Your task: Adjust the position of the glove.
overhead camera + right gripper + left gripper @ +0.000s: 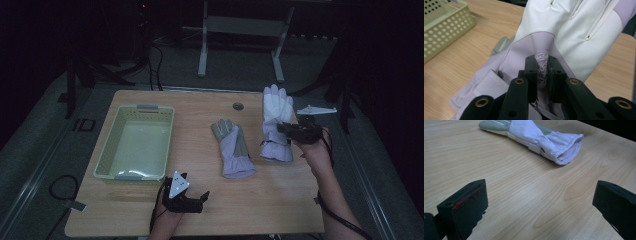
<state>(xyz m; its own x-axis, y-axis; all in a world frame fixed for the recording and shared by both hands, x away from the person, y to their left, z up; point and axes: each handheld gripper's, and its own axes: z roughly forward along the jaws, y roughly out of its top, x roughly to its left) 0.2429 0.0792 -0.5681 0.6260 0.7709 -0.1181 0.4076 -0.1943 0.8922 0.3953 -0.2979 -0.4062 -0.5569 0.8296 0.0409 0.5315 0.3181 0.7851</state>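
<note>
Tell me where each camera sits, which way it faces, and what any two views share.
High view: above the person's side, looking forward and down on the table; both forearms, left claw and right claw show.
Left gripper view: on the left claw, looking low across the wood at the lying glove; its jaws stand wide apart.
Right gripper view: on the right claw, looking at the lifted glove, its jaws shut on a fold.
Shared: the high and right gripper views both show the basket.
</note>
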